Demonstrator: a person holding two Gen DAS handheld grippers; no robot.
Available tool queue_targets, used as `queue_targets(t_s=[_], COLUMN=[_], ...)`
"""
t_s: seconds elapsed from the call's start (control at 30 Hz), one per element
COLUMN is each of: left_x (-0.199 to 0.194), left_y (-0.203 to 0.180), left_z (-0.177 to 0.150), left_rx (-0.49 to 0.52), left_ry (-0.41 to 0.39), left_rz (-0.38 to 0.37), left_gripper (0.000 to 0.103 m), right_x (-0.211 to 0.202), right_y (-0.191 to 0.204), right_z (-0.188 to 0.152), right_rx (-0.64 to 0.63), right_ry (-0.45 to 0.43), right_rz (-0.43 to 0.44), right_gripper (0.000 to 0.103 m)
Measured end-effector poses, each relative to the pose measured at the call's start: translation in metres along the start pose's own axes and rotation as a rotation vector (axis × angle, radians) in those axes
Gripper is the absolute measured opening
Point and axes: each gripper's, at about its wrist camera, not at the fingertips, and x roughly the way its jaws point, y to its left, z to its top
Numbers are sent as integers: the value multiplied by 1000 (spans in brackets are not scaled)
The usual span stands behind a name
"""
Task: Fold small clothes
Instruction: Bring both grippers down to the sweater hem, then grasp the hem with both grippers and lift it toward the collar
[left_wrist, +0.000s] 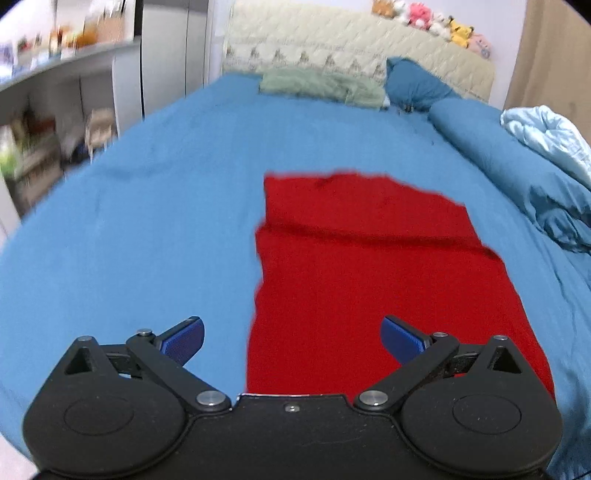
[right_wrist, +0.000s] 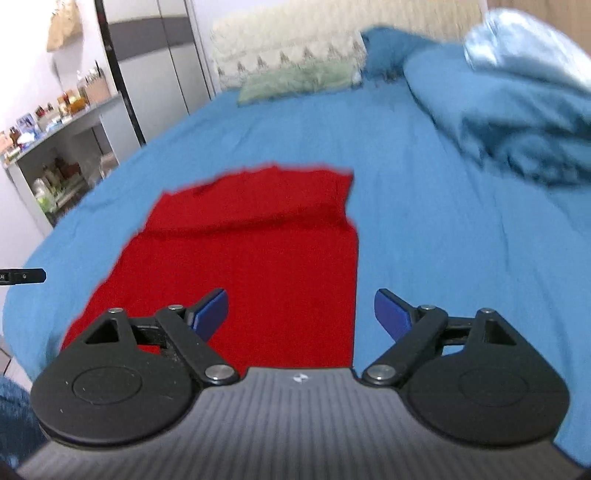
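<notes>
A red cloth (left_wrist: 373, 266) lies flat on the blue bed sheet (left_wrist: 147, 206), roughly rectangular, with a fold crease across its far part. My left gripper (left_wrist: 291, 338) is open and empty, above the cloth's near left edge. In the right wrist view the same red cloth (right_wrist: 258, 251) lies ahead and to the left. My right gripper (right_wrist: 300, 312) is open and empty, above the cloth's near right edge. A dark tip of the other tool (right_wrist: 22, 276) shows at the far left.
A green pillow (left_wrist: 321, 86) and a blue pillow (left_wrist: 417, 83) lie at the headboard (left_wrist: 332, 40). A bunched blue duvet (left_wrist: 535, 177) and pale blue quilt (left_wrist: 546, 136) lie on the right. Shelves (left_wrist: 44, 110) with clutter stand left of the bed.
</notes>
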Motion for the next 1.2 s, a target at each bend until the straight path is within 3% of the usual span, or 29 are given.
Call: queue_targets(t_s=[0.13, 0.3, 0.43, 0.6, 0.7, 0.73, 0.77, 0.83, 0.87, 0.93, 1.1, 1.2], left_x=[10, 27, 35, 36, 39, 38, 36, 36, 36, 35, 14, -15], left_y=[0, 7, 10, 7, 5, 4, 4, 1, 0, -2, -3, -8], left_z=[-39, -75, -96, -109, -113, -113, -113, -114, -114, -112, -102, -85], left_rx=[29, -3, -10, 20, 27, 34, 38, 46, 47, 42, 8, -19], left_ry=[21, 36, 66, 55, 51, 49, 47, 49, 53, 52, 23, -57], left_rz=[30, 24, 37, 42, 34, 31, 25, 17, 11, 16, 1, -38], left_gripper=[97, 90, 79, 75, 59, 50, 43, 12, 9, 8, 7, 7], right_x=[6, 25, 36, 45, 51, 53, 53, 55, 55, 54, 36, 15], right_y=[6, 8, 10, 19, 21, 21, 21, 21, 22, 22, 15, 14], right_z=[-55, -97, -111, -120, -123, -123, -124, -124, -123, -121, -109, -88], right_rx=[26, 68, 61, 19, 13, 17, 23, 25, 23, 23, 75, 107], right_ry=[81, 151, 146, 154, 161, 162, 163, 161, 161, 159, 129, 71], right_rz=[-43, -92, -131, -158, -164, -161, -155, -144, -141, -141, -109, -53], right_gripper=[91, 77, 76, 71, 67, 64, 59, 47, 35, 22, 21, 20])
